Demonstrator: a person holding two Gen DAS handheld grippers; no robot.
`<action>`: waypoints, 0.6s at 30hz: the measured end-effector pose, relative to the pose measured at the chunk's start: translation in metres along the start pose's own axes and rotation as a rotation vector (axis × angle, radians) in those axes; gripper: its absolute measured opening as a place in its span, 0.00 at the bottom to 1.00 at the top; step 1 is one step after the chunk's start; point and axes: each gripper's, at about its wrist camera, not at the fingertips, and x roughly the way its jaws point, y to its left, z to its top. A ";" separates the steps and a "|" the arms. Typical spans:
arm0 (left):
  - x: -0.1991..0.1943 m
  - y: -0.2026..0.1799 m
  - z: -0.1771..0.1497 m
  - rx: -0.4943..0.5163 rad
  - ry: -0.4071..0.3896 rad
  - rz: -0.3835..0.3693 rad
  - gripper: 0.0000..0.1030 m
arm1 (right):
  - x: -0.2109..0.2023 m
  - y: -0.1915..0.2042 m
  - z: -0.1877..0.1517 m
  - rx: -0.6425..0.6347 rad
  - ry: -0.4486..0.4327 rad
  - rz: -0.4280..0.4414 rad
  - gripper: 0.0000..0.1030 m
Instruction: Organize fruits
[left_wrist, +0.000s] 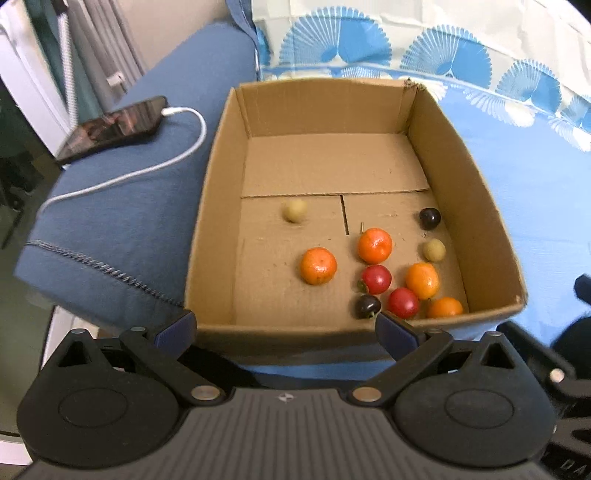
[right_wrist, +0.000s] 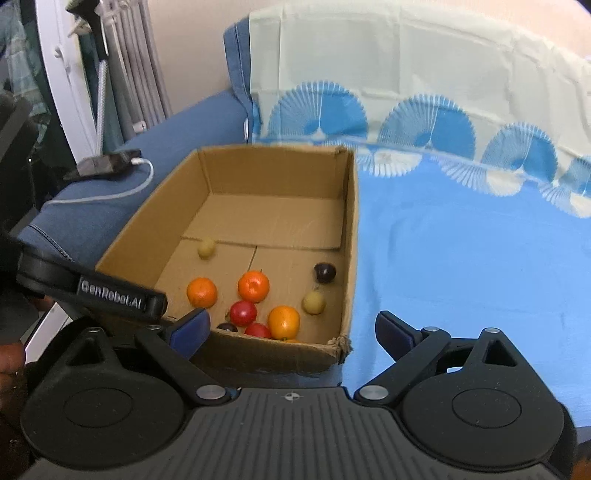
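An open cardboard box (left_wrist: 221, 206) (right_wrist: 352, 236) lies on a blue sheet and holds several small fruits. Among them are an orange (left_wrist: 318, 266) (right_wrist: 201, 292), a red fruit (left_wrist: 376, 279) (right_wrist: 243, 312), a dark plum (left_wrist: 430, 218) (right_wrist: 324, 273) and a pale yellow fruit (left_wrist: 295, 211) (right_wrist: 206, 247) apart at the left. My left gripper (left_wrist: 286, 326) stands open over the box's near wall, nothing between its fingers. My right gripper (right_wrist: 291, 328) is open too, near the box's near right corner, empty. The left gripper's body (right_wrist: 92, 291) shows at the left of the right wrist view.
A phone (left_wrist: 114, 127) (right_wrist: 107, 162) on a white charging cable (left_wrist: 155, 166) rests on the blue sofa arm left of the box. The blue sheet (right_wrist: 461, 277) with fan patterns spreads to the right. A curtain and white frame stand at far left.
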 end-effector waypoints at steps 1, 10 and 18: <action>-0.007 0.000 -0.004 -0.006 -0.009 0.000 1.00 | -0.005 0.000 -0.001 -0.003 -0.011 -0.001 0.95; -0.052 -0.007 -0.032 0.008 -0.099 -0.005 1.00 | -0.044 0.004 -0.009 -0.021 -0.067 -0.019 0.97; -0.073 -0.004 -0.052 0.005 -0.143 -0.008 1.00 | -0.071 0.016 -0.021 -0.097 -0.140 -0.062 0.98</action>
